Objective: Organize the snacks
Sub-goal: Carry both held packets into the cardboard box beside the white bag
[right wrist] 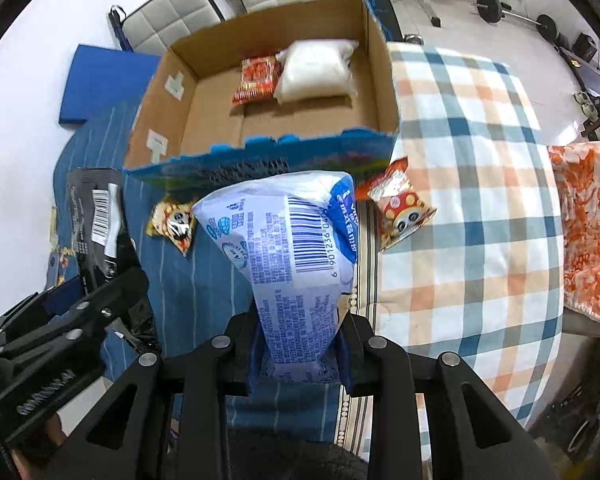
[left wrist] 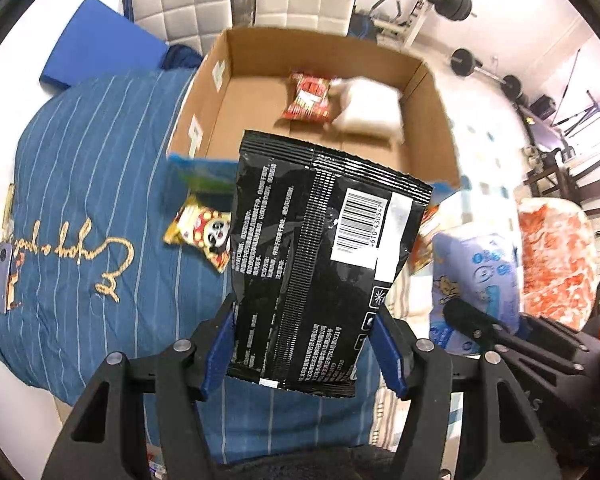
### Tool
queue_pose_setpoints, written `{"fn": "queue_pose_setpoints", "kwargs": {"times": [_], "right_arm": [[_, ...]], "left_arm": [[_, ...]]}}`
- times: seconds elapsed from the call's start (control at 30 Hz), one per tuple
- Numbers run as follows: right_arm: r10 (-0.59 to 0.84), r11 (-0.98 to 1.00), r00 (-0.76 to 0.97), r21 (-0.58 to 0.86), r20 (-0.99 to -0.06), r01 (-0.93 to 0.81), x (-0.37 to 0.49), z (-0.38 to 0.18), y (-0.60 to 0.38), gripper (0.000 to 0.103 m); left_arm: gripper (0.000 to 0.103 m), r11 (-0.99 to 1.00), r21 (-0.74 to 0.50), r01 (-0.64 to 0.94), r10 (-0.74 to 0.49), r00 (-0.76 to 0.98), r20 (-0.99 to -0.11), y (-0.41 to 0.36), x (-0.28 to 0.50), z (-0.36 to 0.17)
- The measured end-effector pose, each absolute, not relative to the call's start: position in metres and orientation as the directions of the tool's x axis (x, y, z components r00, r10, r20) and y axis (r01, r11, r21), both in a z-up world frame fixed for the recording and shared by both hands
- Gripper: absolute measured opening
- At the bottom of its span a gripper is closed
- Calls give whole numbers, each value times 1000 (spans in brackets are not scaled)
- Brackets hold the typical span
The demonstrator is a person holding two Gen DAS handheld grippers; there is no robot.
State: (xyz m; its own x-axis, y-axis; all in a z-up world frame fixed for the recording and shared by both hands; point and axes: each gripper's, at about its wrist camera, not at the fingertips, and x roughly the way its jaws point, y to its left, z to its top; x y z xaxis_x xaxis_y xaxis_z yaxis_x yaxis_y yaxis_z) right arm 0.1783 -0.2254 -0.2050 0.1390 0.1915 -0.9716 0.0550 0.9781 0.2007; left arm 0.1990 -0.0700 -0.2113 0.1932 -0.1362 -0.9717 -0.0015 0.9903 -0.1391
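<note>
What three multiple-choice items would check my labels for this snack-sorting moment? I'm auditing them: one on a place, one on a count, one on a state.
1. Where does the red snack packet lie?
A. in the cardboard box
B. on the checked cloth
C. in a tool

2. How many panda-print packets lie outside the box?
A. one
B. two
C. four

3. What does the left tool hold?
A. nothing
B. a black bag
C. a blue mat

Key: 1 A, it lies on the box floor beside the white bag. 2 B, the right wrist view shows one on the blue cloth, another on the checked cloth. 3 B, its pads press the bag's sides.
</note>
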Motion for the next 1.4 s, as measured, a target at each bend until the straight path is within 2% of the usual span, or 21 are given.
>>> {"fn": "queue_pose_setpoints", "kwargs": {"times": [0.37,0.57,0.73,1.03,1.23,1.4], "right_arm": [[200,976,216,214,-956,44,201,-164,-230,32],[197,977,240,211,-950,31,237,-152,-227,32],[188,978,225,204,-956,46,285,-165,-228,32],[170,977,77,179,-982,114,379,-250,-226,32],[89,990,-37,85,-995,112,407,-316,-217,32],[76,992,-111,64,-991,112,415,-351,-213,32]], "left_arm": [[59,975,-221,21,-218,268,-938,-70,233,-162],[59,964,-265,5,-256,276,-926,-58,275,-157],[59,961,-275,-30,-257,264,-929,-40,319,-164],[59,953,-266,-143,-249,127,-960,-8,411,-239],[59,962,-211,-174,-212,14,-977,-1,461,-304],[59,962,-189,-197,-205,-64,-977,0,487,-350]]}}
